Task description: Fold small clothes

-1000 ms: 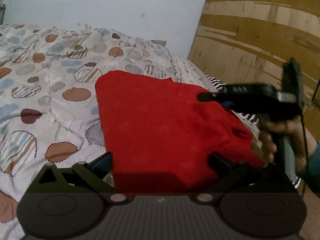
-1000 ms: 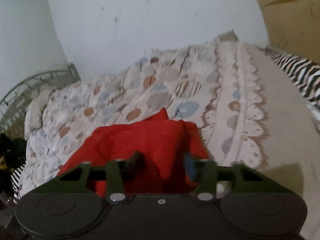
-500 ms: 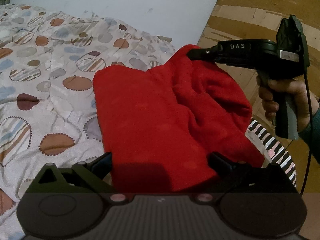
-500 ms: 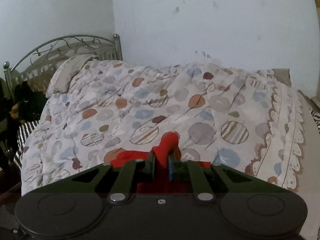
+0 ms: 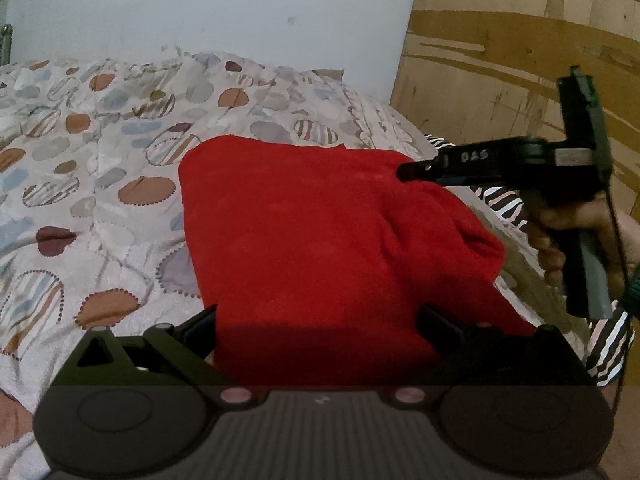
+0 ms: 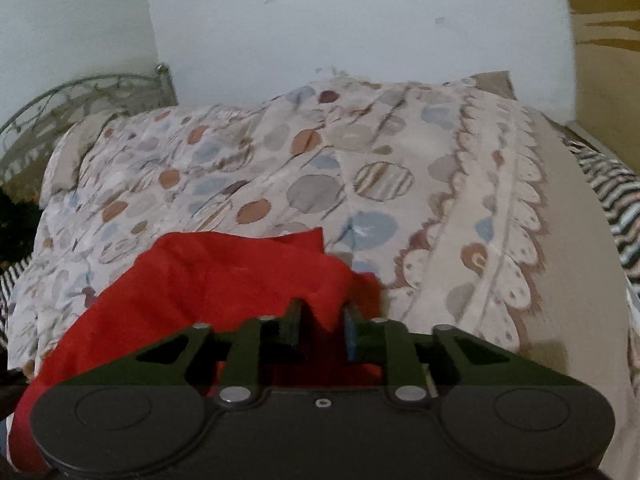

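Note:
A red garment (image 5: 320, 240) lies on the patterned bedspread (image 5: 80, 200). My left gripper (image 5: 320, 320) is open, its fingers wide apart on either side of the garment's near edge. My right gripper (image 6: 322, 320) shows in the left wrist view (image 5: 404, 170) at the garment's far right corner. In the right wrist view its jaws stand a little apart, with a red fold (image 6: 328, 300) of the garment hanging loosely between them; the garment (image 6: 200, 280) spreads to the left.
A wooden panel (image 5: 520, 60) stands to the right of the bed. A zebra-striped cloth (image 5: 608, 344) lies at the bed's right edge. A metal headboard (image 6: 80, 96) and a white wall (image 6: 320, 20) lie beyond.
My right gripper came down from its raised position, lowering the garment's right corner back onto the bed, and its jaws have parted. My left gripper has stayed open at the near edge.

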Demonstrator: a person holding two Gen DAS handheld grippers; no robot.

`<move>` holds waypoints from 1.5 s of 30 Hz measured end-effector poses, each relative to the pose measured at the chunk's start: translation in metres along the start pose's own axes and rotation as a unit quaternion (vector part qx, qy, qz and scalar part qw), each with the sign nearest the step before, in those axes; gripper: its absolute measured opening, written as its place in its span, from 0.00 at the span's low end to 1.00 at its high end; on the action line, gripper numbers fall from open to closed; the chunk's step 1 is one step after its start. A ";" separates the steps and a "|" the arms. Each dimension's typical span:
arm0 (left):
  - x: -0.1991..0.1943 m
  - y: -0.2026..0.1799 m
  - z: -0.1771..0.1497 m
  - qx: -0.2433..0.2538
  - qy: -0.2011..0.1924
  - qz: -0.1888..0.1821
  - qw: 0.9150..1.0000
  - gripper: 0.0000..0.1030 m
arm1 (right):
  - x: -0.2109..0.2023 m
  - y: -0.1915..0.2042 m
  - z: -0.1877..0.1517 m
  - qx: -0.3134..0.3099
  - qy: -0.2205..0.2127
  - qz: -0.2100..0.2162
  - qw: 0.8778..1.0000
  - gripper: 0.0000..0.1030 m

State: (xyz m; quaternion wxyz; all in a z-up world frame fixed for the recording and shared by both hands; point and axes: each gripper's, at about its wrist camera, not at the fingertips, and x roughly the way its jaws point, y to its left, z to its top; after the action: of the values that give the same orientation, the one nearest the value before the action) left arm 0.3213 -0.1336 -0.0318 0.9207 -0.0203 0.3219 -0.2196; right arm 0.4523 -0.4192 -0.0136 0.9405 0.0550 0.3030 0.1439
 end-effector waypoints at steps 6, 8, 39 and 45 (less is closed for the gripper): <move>0.000 0.000 0.001 -0.001 0.001 0.000 1.000 1.00 | -0.026 0.019 0.001 0.010 -0.015 0.047 0.999 0.86; -0.001 0.001 0.000 -0.002 0.000 -0.001 1.000 1.00 | -0.030 0.034 0.002 -0.012 -0.011 0.067 0.998 0.94; -0.004 0.005 -0.004 0.004 -0.009 -0.012 1.000 1.00 | 0.024 -0.038 -0.038 0.097 -0.010 0.044 0.994 1.00; -0.011 0.021 0.002 -0.033 -0.006 -0.038 0.999 1.00 | 0.021 -0.031 -0.046 0.077 -0.033 0.035 0.996 0.99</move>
State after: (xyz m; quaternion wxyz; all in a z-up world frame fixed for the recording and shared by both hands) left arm 0.3234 -0.1104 -0.0278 0.9125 -0.0644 0.3225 -0.2432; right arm 0.4489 -0.4415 -0.0686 0.9374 0.1424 0.2799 0.1508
